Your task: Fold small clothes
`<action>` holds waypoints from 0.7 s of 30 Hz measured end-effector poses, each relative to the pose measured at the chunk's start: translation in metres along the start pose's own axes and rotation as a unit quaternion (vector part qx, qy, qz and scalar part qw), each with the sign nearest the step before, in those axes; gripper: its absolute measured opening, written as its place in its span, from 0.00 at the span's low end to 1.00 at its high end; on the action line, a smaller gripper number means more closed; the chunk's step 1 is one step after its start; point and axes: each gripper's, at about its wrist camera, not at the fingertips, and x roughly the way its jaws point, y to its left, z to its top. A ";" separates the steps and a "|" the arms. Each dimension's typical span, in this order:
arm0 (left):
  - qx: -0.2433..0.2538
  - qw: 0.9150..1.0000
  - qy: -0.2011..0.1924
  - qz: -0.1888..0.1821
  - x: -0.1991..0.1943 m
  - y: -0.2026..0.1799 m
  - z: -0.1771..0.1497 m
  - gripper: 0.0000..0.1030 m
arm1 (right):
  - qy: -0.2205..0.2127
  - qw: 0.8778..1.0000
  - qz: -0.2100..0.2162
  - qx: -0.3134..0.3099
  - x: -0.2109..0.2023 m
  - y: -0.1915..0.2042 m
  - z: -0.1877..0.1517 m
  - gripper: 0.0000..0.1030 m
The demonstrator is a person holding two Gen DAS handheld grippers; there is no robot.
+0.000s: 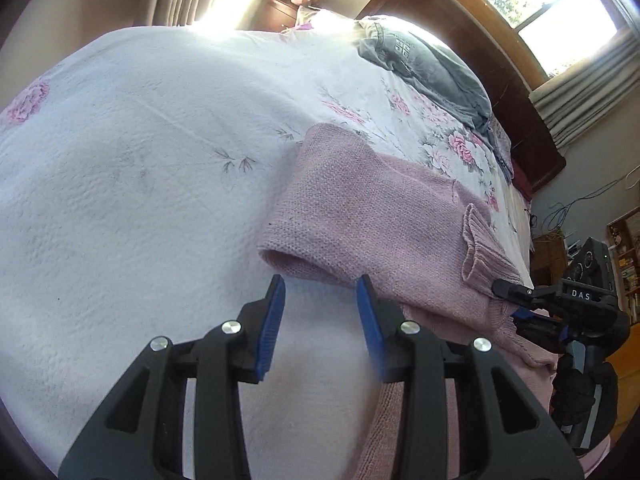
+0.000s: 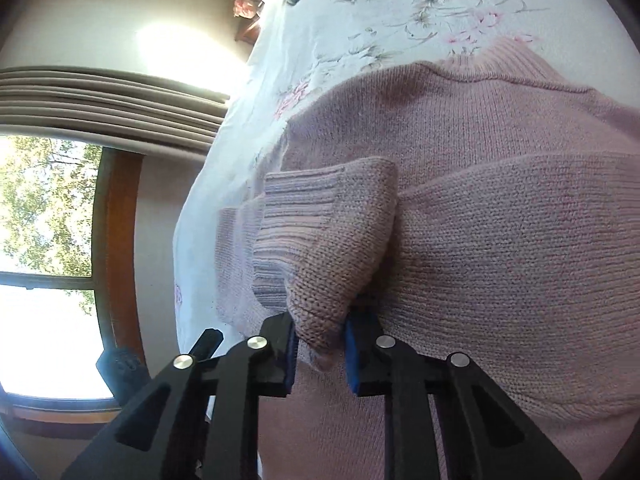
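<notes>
Pink knit sweater point(image 2: 500, 208) lies spread on the floral bedspread point(image 1: 120, 152) of the bed, toward its right edge, with one sleeve brought across the body. The right gripper point(image 2: 320, 354) has its fingers clamped on the ribbed cuff point(image 2: 316, 236) of that sleeve, while the left gripper point(image 1: 320, 316) hovers with fingers apart and empty, just near of the sweater's folded left edge; grey jeans point(image 1: 432, 64) sit far off by the headboard. The sleeve fold seems in hand, so next the cuff likely needs laying flat on the body and releasing.
</notes>
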 end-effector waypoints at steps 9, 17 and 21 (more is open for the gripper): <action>0.040 0.999 0.010 -0.002 0.022 -0.044 0.001 0.38 | -0.086 0.992 -0.085 -0.045 -0.097 -0.024 -0.013 0.17; 0.097 0.993 0.041 0.044 0.053 -0.071 0.001 0.40 | -0.068 0.985 -0.157 -0.035 -0.089 -0.072 -0.016 0.35; 0.120 0.992 -0.003 0.050 0.023 -0.083 0.012 0.40 | -0.109 0.970 -0.189 -0.109 -0.110 -0.029 -0.016 0.47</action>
